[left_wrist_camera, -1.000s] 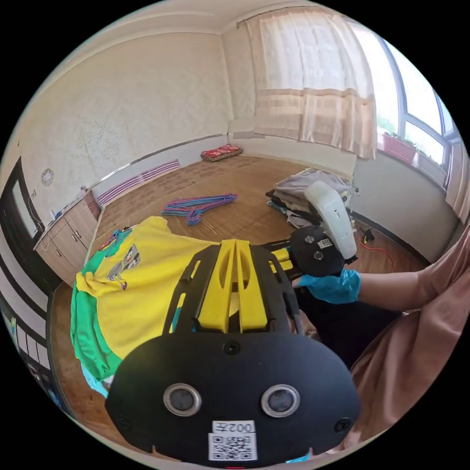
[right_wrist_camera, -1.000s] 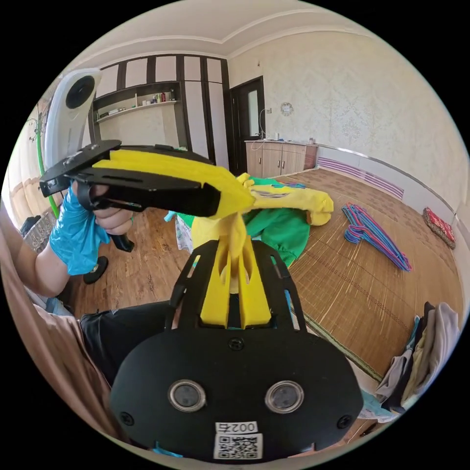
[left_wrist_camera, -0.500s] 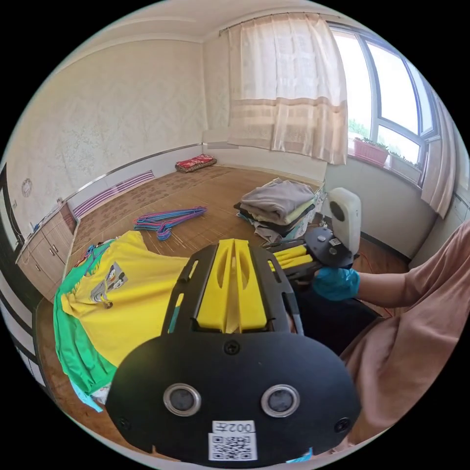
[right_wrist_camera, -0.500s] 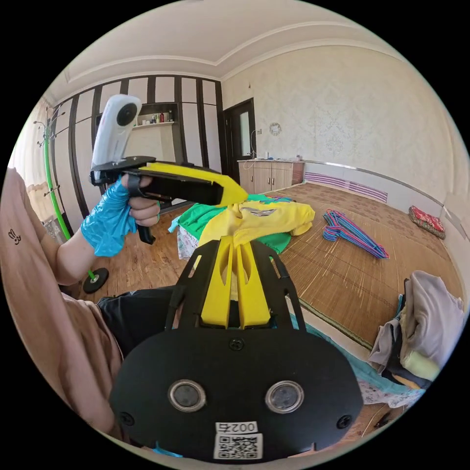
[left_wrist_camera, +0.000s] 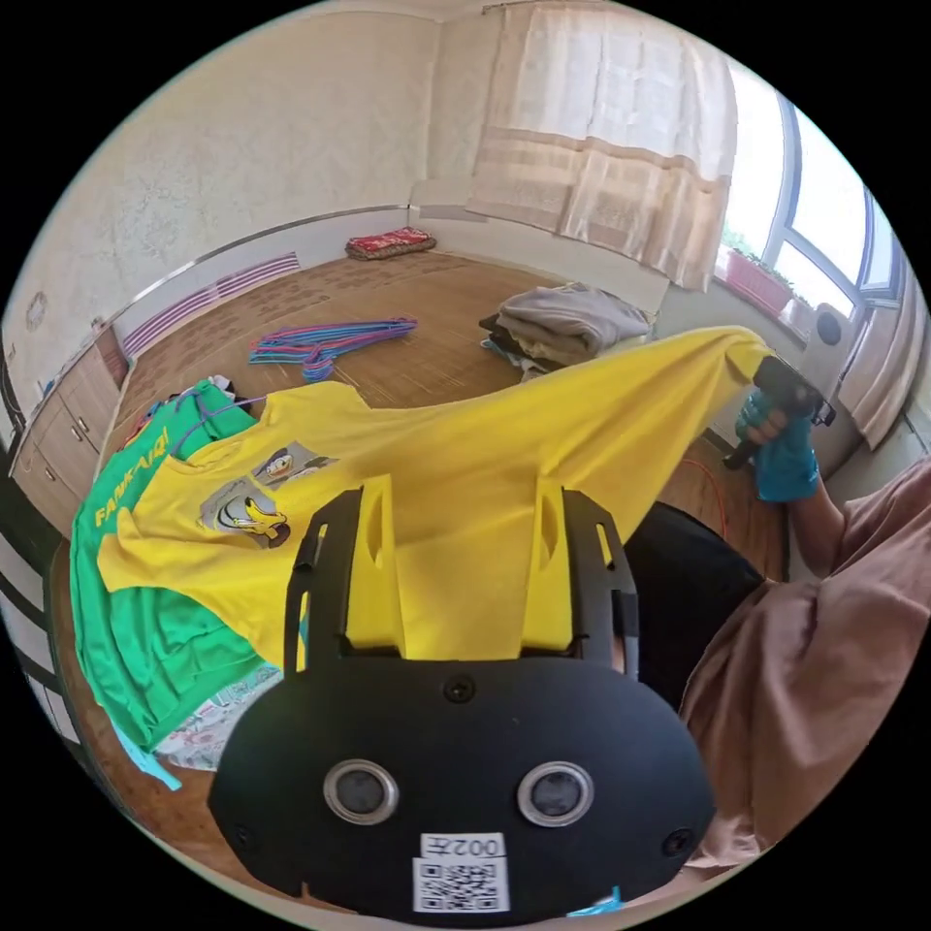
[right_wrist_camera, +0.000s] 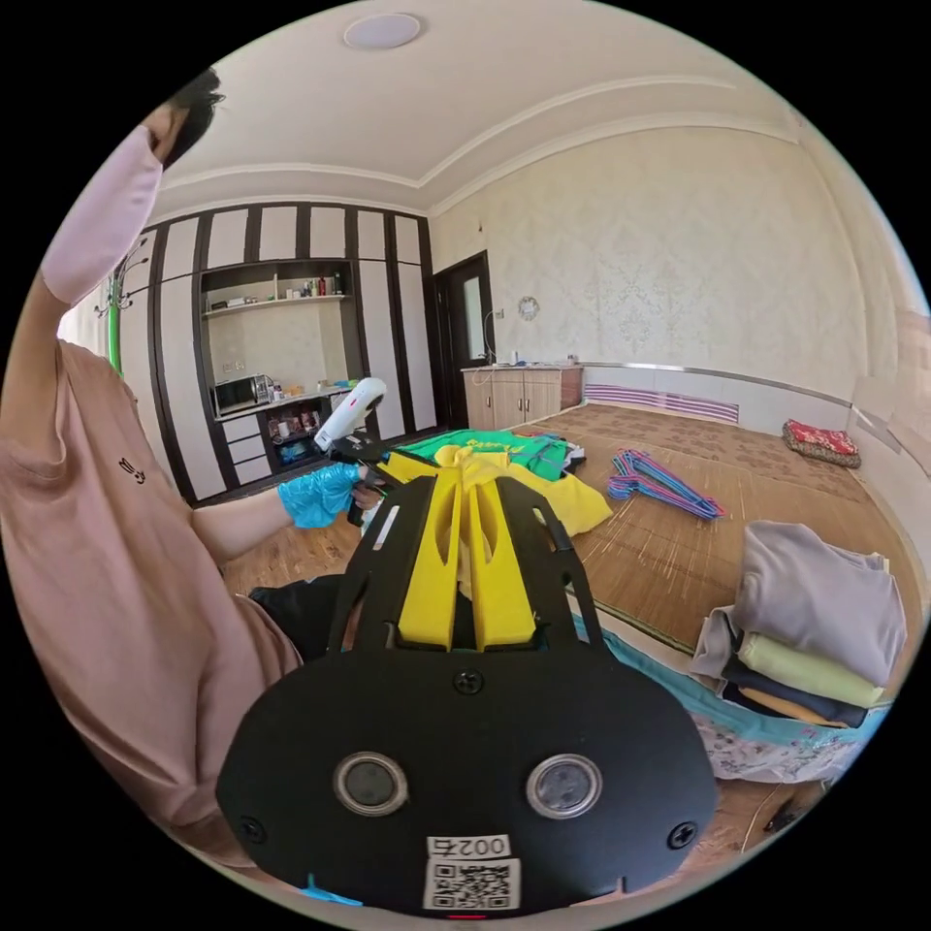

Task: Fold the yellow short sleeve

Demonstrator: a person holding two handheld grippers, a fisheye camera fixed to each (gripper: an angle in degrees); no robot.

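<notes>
- While your left claw (left_wrist_camera: 456,543) stood with its jaws spread wide in the left gripper view, the yellow short sleeve (left_wrist_camera: 465,465) lay stretched behind them, and nothing was clamped between them.
- You had the shirt's far corner pulled up toward your right claw (left_wrist_camera: 776,373), held in a blue-gloved hand (left_wrist_camera: 776,456); whether its jaws pressed the cloth could not be told from that side.
- Under the shirt lay a green garment (left_wrist_camera: 145,621), with coloured hangers (left_wrist_camera: 325,339) and a folded pile of clothes (left_wrist_camera: 567,325) on the mat beyond.
- Seen from the right gripper view, your right claw (right_wrist_camera: 465,475) had its jaws drawn together on a fold of the yellow short sleeve (right_wrist_camera: 553,495).
- Your left claw (right_wrist_camera: 393,465) showed just beside it, in the gloved hand (right_wrist_camera: 320,493), and the folded pile of clothes (right_wrist_camera: 815,621) sat well apart.
</notes>
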